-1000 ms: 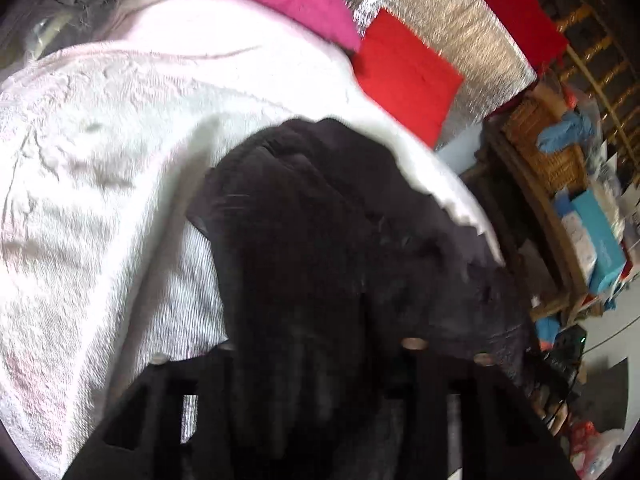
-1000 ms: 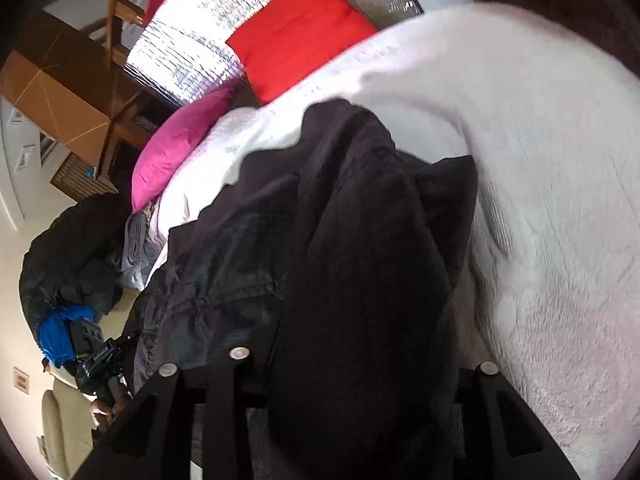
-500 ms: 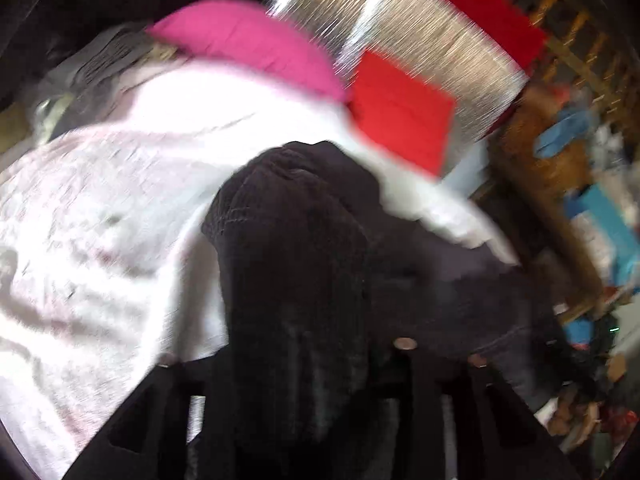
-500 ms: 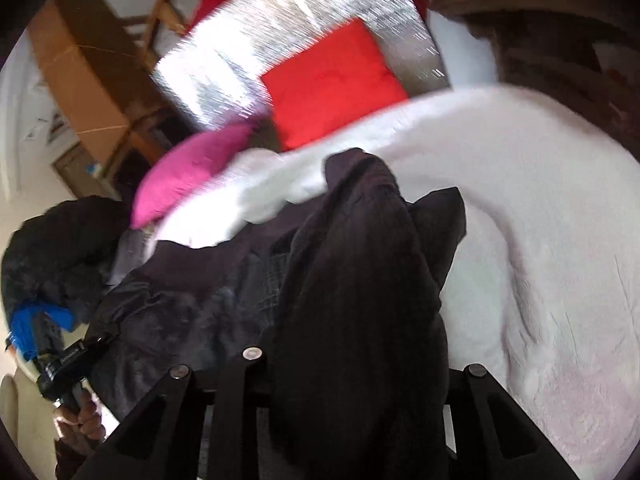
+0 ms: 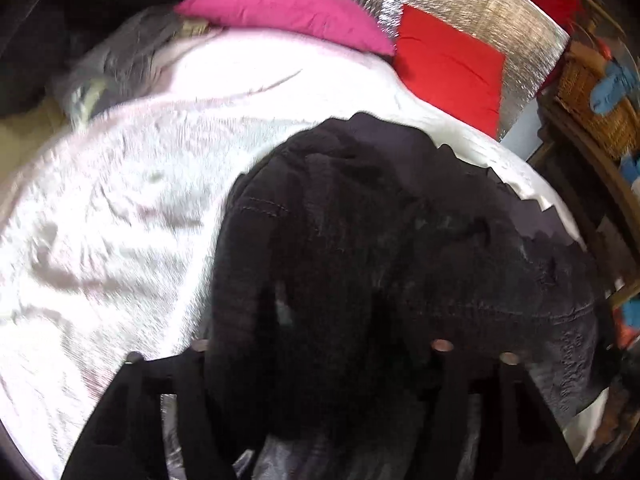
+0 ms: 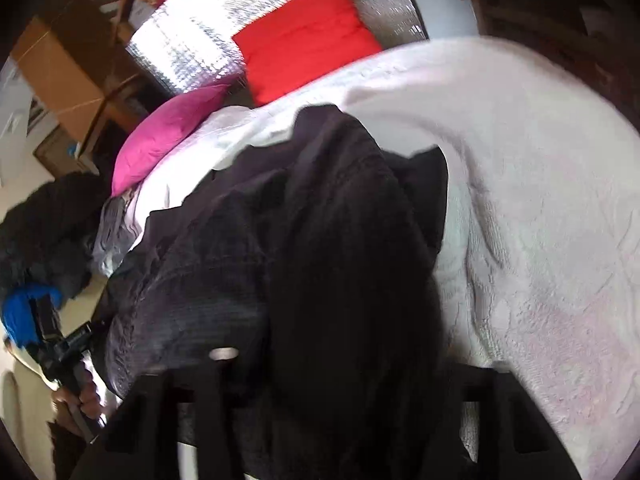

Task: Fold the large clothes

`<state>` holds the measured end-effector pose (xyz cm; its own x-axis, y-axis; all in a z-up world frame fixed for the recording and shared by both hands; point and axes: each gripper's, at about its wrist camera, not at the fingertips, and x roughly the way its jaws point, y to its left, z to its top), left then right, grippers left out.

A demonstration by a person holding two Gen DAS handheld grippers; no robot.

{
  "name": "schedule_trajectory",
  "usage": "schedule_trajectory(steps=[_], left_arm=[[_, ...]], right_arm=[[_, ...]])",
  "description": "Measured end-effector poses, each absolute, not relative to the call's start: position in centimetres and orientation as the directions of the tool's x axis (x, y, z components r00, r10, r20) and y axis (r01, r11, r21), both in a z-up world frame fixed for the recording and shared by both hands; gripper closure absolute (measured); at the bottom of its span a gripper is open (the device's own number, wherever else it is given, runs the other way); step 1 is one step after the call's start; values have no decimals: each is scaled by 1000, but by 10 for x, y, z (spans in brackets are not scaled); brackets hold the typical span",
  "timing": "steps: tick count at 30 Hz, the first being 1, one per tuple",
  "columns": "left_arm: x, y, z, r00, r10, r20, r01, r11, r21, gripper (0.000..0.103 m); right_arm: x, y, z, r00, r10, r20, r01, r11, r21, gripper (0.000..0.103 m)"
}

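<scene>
The dark garment drapes over the left gripper, hiding its fingertips and whatever grip it has; the same cloth buries the right gripper too, so its jaws cannot be read; the white bedspread is smeared by motion blur; the wicker basket is cut off at the frame's right edge, its contents unclear.

A bed under a pale pink textured bedspread fills the room's middle. At its head, toward twelve o'clock, a magenta pillow and a red cushion lean against silver foil sheeting. At two o'clock, wooden shelving holds a wicker basket.
</scene>
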<state>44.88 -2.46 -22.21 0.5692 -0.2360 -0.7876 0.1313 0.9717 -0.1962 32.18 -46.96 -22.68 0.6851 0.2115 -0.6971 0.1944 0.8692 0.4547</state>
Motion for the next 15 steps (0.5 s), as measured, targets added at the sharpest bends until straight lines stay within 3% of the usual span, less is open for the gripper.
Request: schedule_trajectory(steps=[5,8,12,15], left_arm=[[439,-40,-215,601,-194,-775,154,980,-126,56],[446,-45,-216,612,-171,-772,167,982,-85,56],[456,-41,-218,620,-137,-772,171,985,-37,54],[458,-41,-219,618,-103,-779,146,989,-15,49]], right_arm=[[307,-459,-199,768,168,-618,132,903,410,68],[318,-462,-216,713,137,-687,187,908,375,67],[326,-470,-232,661,143,-737,244,887,391,45],[325,-475,-229,647,156,-747,256,878,405,42]])
